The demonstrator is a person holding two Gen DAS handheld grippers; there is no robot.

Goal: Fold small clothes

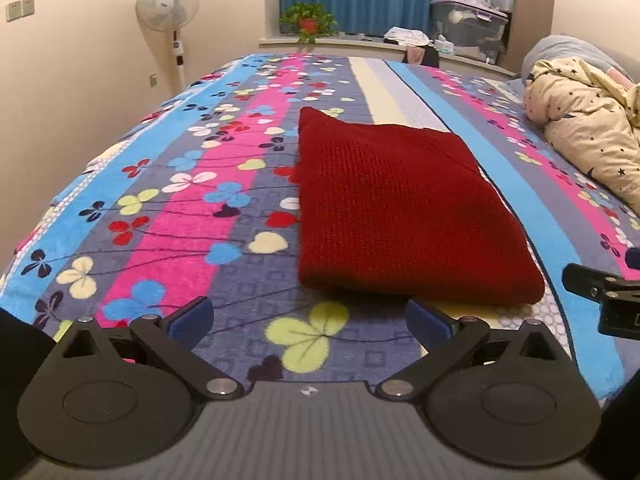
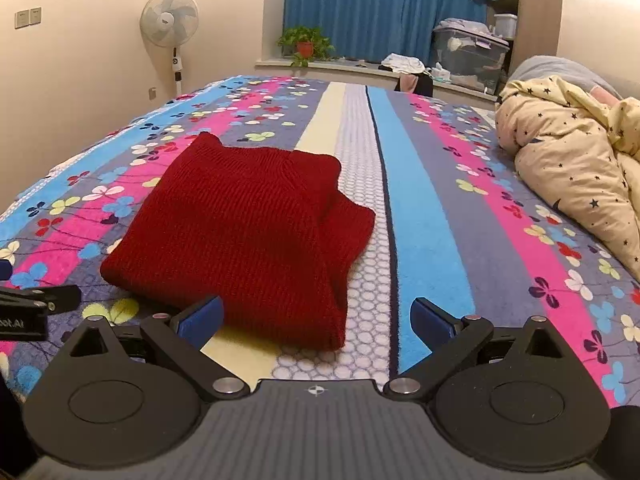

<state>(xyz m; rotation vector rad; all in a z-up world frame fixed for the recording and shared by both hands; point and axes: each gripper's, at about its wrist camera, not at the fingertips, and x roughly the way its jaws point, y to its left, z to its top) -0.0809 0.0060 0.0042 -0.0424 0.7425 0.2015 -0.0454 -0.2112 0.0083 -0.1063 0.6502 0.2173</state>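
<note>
A dark red knitted garment (image 1: 400, 208) lies folded into a rectangle on the striped flowered bedspread (image 1: 180, 216). In the right wrist view the garment (image 2: 248, 232) shows a second folded layer sticking out on its right side. My left gripper (image 1: 310, 318) is open and empty, just short of the garment's near edge. My right gripper (image 2: 316, 318) is open and empty, its left fingertip (image 2: 202, 316) close to the garment's near edge. Each gripper shows at the edge of the other's view.
A cream star-print duvet (image 2: 576, 168) is bunched at the right side of the bed. A standing fan (image 1: 168, 8) is by the left wall. A potted plant (image 1: 308, 20), storage boxes (image 1: 468, 24) and blue curtains are on the far windowsill.
</note>
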